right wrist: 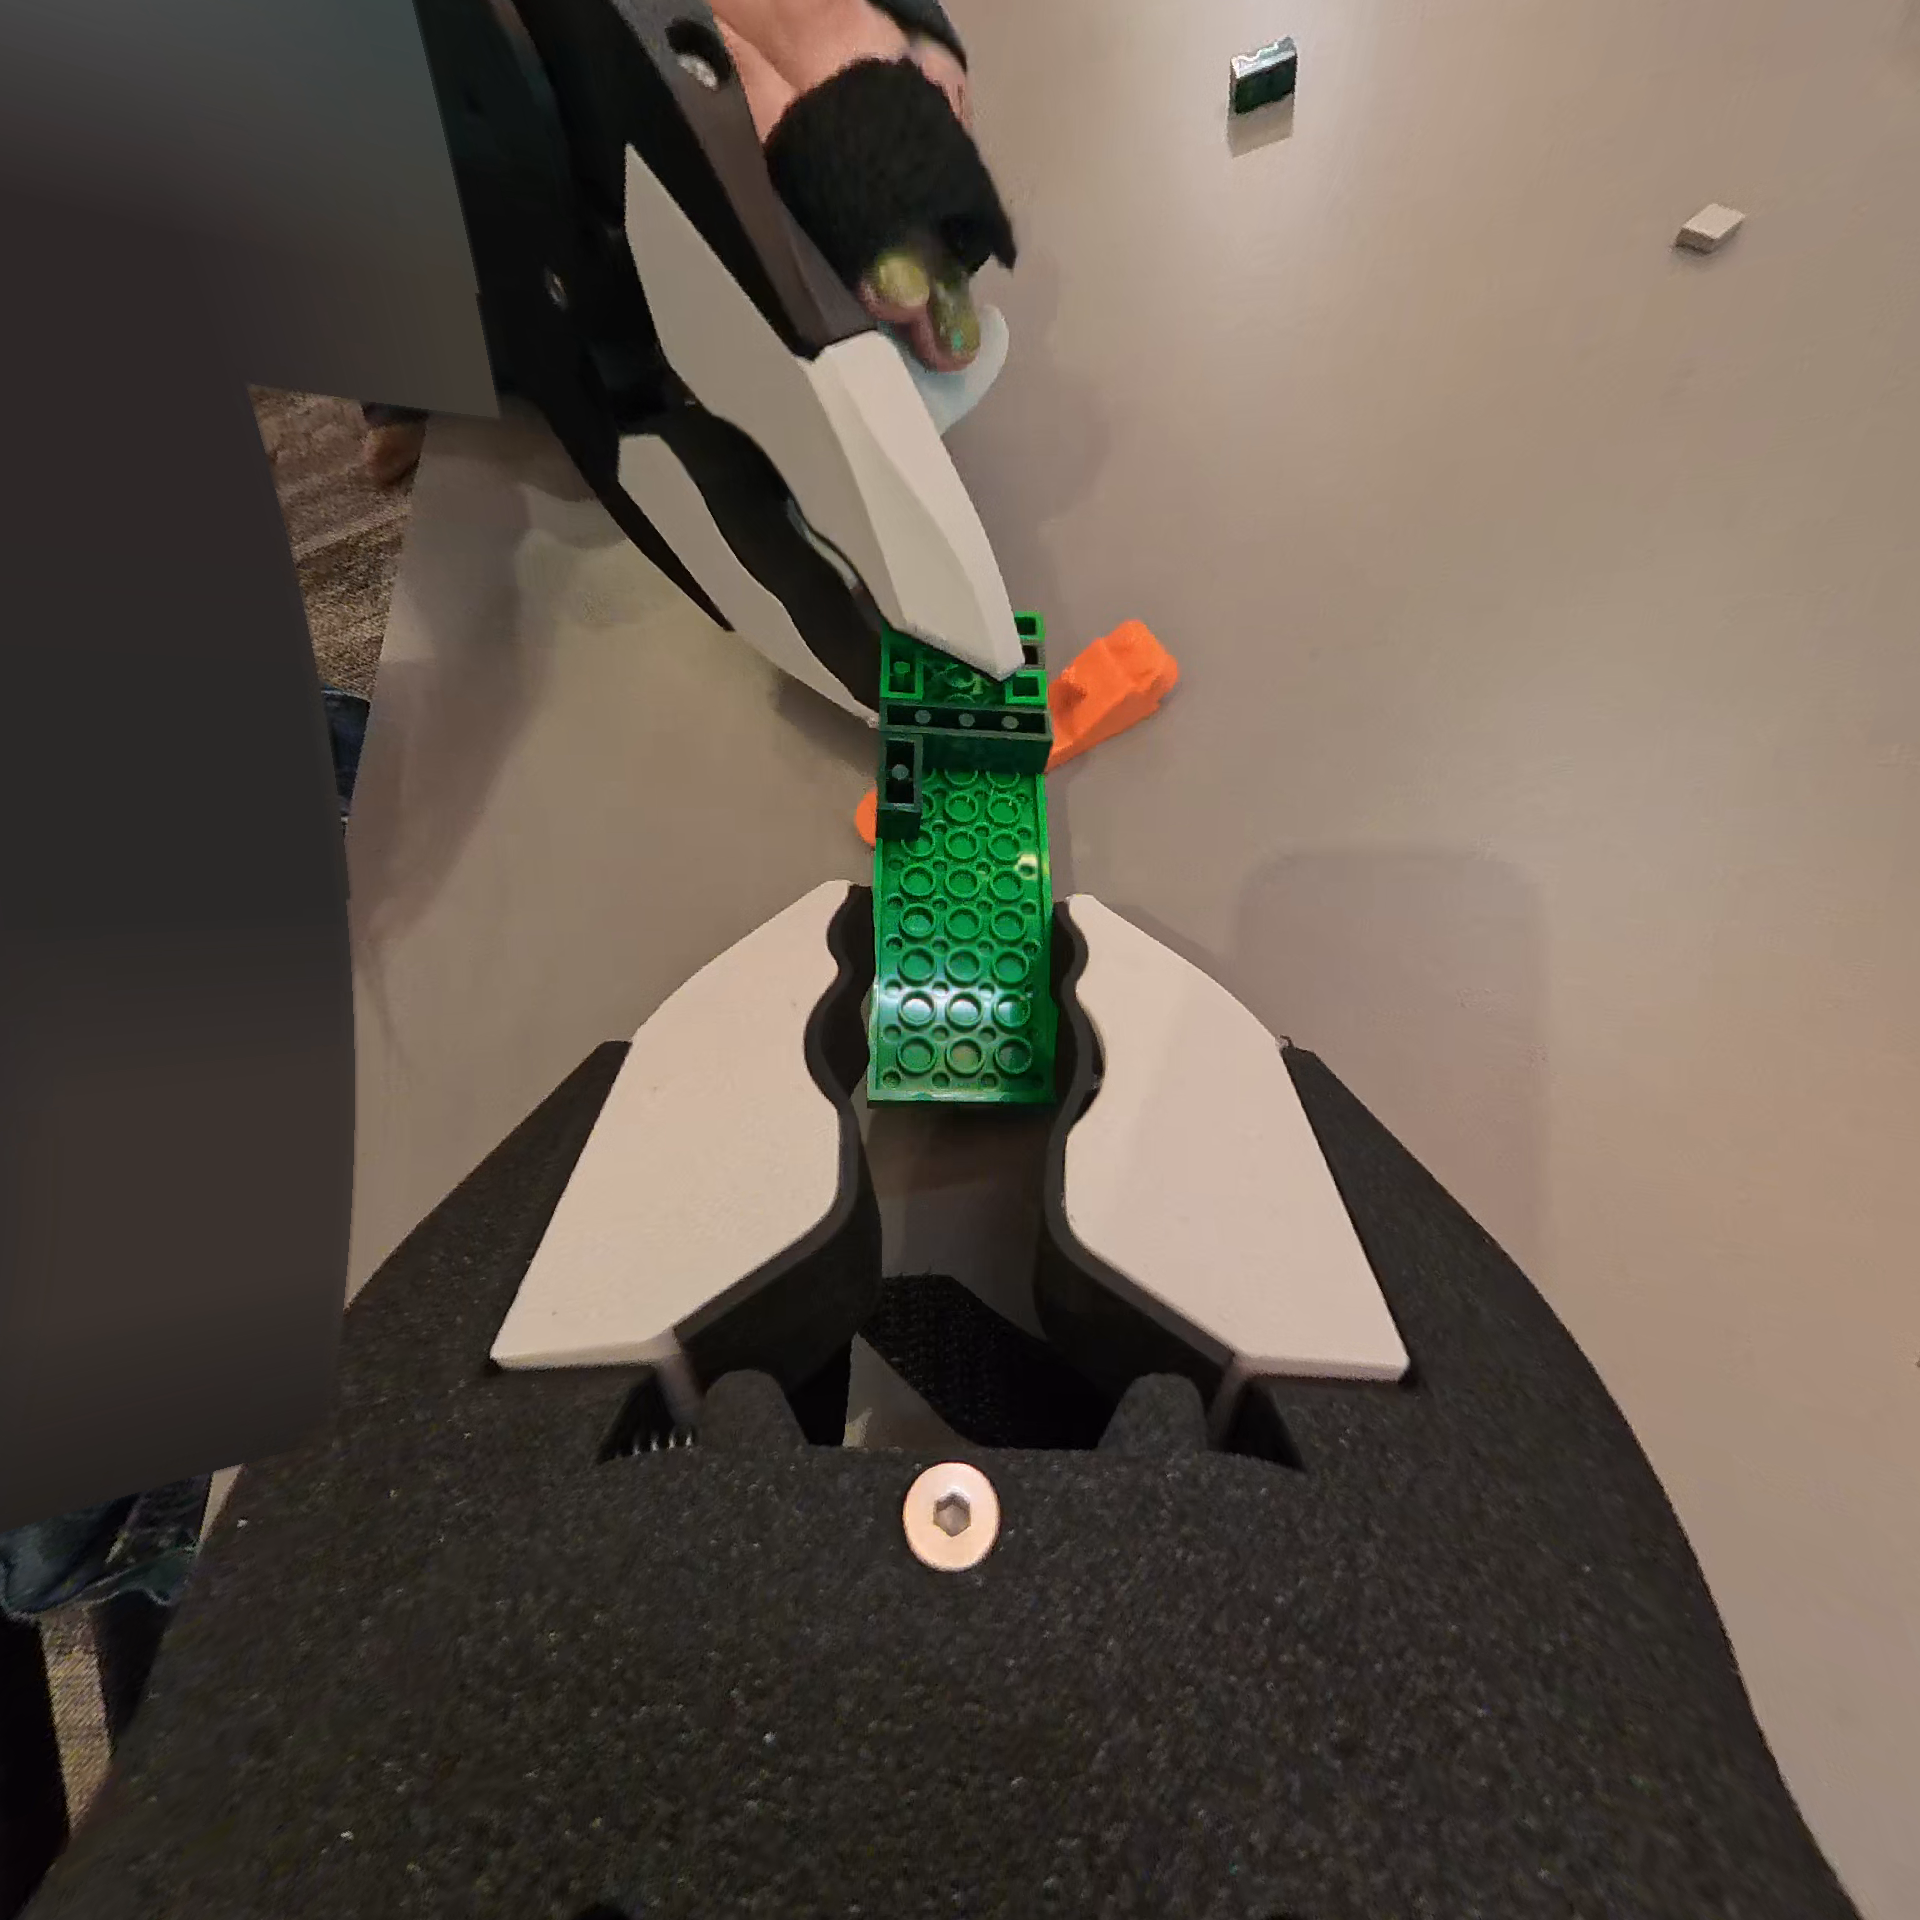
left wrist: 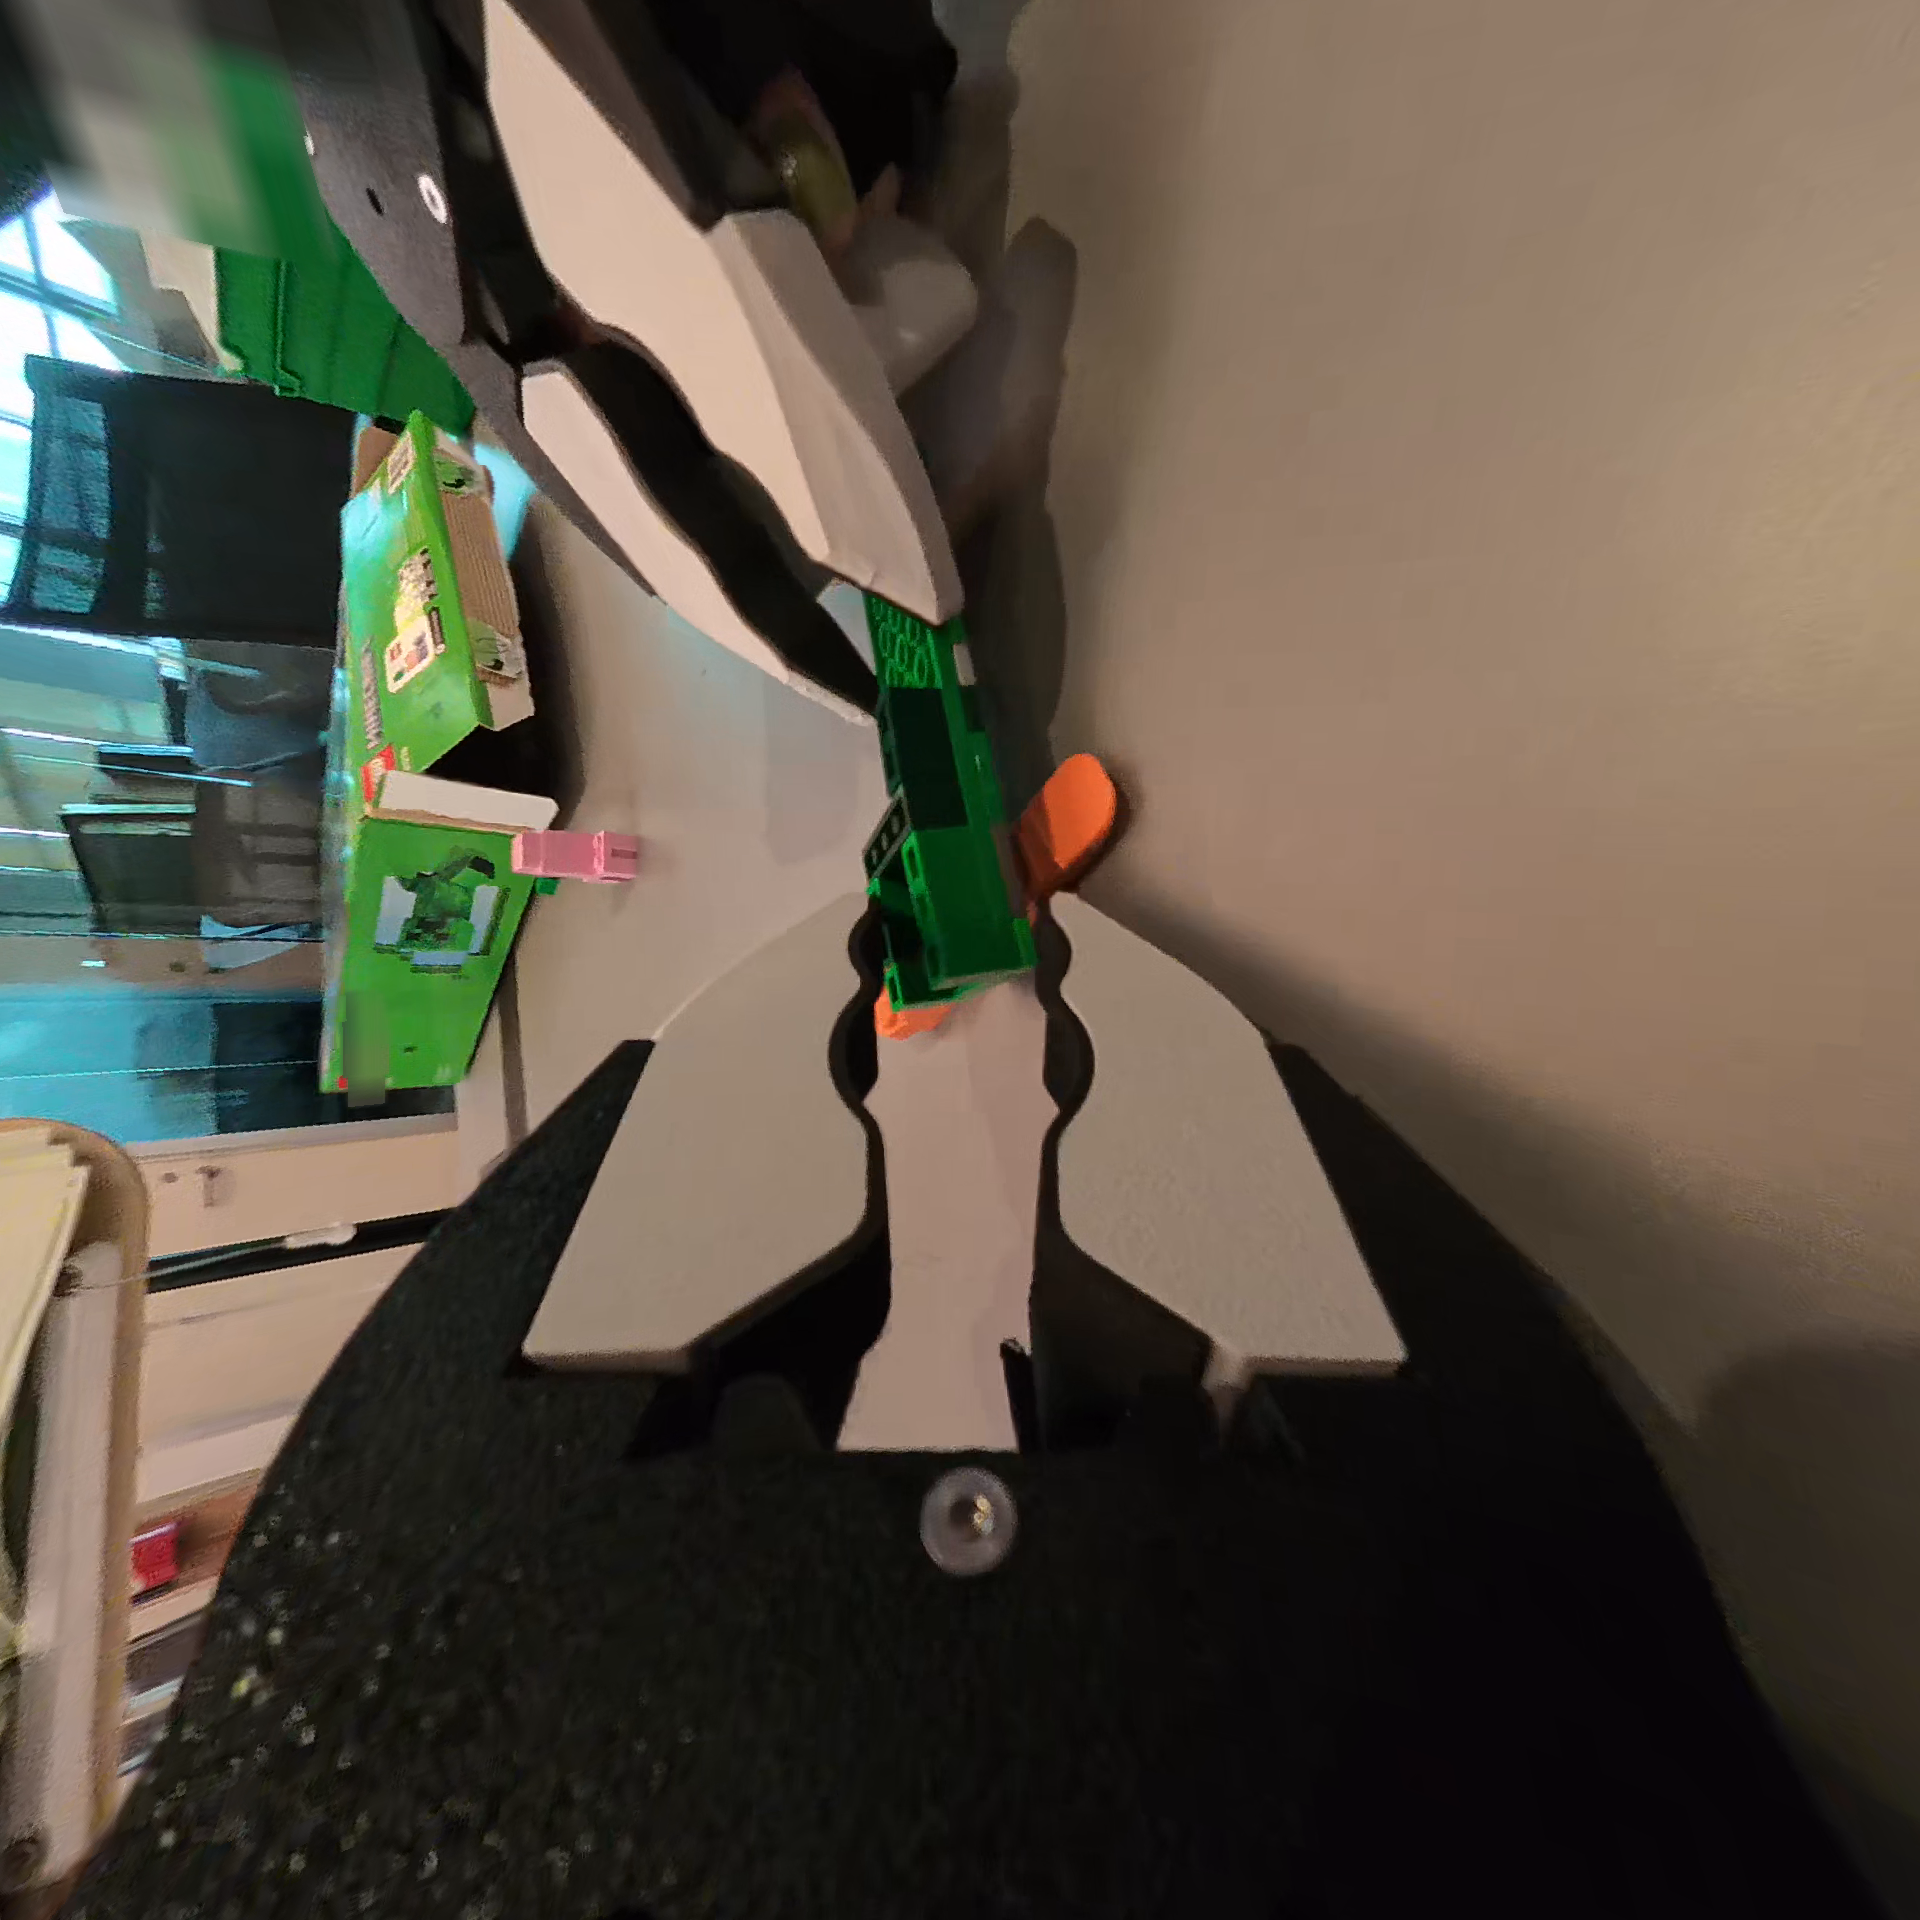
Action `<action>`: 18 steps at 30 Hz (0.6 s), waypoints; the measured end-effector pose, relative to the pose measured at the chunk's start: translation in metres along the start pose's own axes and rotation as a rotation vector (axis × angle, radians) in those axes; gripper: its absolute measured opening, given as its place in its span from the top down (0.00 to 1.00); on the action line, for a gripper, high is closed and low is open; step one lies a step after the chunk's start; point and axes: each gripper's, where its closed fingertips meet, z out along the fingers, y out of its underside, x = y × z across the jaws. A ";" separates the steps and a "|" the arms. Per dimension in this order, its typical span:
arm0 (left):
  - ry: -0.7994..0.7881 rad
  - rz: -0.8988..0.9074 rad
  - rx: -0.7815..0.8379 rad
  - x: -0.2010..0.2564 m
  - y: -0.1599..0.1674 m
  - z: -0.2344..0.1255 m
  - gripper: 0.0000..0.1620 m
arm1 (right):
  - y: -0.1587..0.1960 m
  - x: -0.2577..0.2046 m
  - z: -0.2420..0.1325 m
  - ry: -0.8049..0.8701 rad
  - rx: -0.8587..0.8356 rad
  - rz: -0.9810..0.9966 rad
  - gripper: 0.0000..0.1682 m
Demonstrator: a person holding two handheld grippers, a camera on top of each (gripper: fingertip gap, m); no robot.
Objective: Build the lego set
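A green lego assembly [right wrist: 961, 935], a long studded plate seen from its underside with dark green bricks at one end, is held in the air between both grippers. My right gripper [right wrist: 958, 914] is shut on the plate's near end. My left gripper [left wrist: 951, 935] is shut on the end with the bricks [left wrist: 940, 810]. Each gripper also shows in the other view, the left one [right wrist: 935, 681] and the right one [left wrist: 899, 660]. An orange brick separator [right wrist: 1117, 675] lies on the table just behind the assembly and also shows in the left wrist view [left wrist: 1070, 821].
The pale table [right wrist: 1507, 727] carries a small dark green piece [right wrist: 1262, 73] and a small grey piece [right wrist: 1709, 229] far off. A pink brick [left wrist: 577, 857] and two green lego boxes [left wrist: 426, 634] stand at the table's far side. A gloved hand [right wrist: 883, 166] holds the left gripper.
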 end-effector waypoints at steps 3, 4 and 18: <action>-0.041 0.010 0.008 -0.003 -0.001 -0.003 0.88 | -0.001 0.000 0.000 0.005 0.005 -0.011 0.81; -0.038 -0.013 0.008 -0.004 -0.001 -0.004 0.88 | -0.002 0.000 0.000 0.019 0.011 -0.026 0.81; -0.027 -0.389 0.002 -0.028 0.016 -0.015 0.89 | -0.057 0.016 0.006 0.717 -0.085 -0.812 0.75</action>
